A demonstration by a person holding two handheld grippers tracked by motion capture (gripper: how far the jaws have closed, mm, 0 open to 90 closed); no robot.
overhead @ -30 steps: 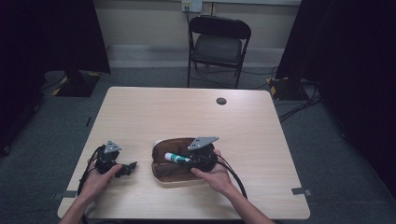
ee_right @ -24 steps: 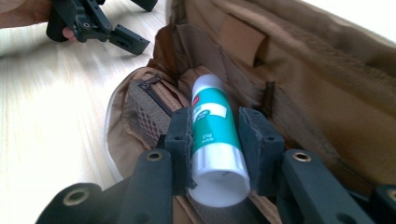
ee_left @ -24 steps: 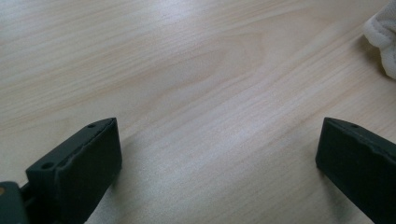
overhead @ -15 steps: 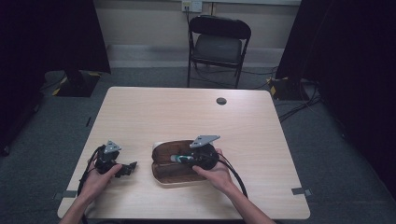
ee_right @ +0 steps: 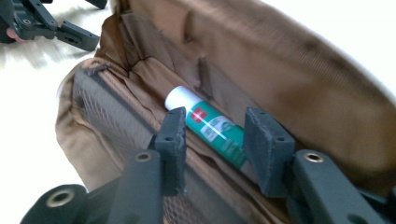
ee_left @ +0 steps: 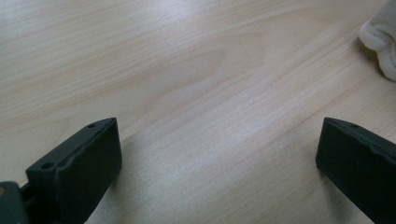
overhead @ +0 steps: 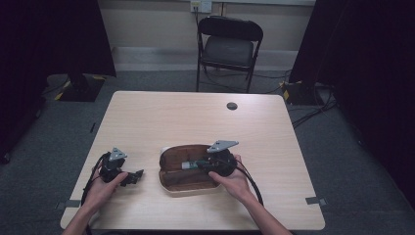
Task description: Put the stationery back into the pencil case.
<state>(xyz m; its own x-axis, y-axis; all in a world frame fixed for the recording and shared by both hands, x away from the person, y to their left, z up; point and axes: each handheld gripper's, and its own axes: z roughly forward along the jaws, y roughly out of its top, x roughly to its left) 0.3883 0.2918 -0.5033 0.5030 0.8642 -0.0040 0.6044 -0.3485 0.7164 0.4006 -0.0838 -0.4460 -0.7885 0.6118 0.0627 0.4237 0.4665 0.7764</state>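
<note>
Item: green-white tube point(ee_right: 211, 126) — lying inside open brown pouch point(overhead: 188, 169), between right gripper point(ee_right: 215, 140) jaws, which have just been opening; pads seemingly clear of it. Risk: withdrawing jaws snag lining, drag tube out. Left gripper point(ee_left: 215, 154) — released, empty, resting on table point(overhead: 195, 117).

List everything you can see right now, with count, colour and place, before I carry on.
table: one, light wood, centre of the room.
pouch: one, brown inside with a cream outside, lying open on the near middle of the table.
tube: one, green with a white cap, lying in the pouch.
round disc: one, dark, far side of the table.
folding chair: one, black, beyond the table.
left hand-held gripper: one, black, near left on the table, jaws open.
right hand-held gripper: one, black, over the pouch; its jaws have just been opening, with the tube between them.
</note>
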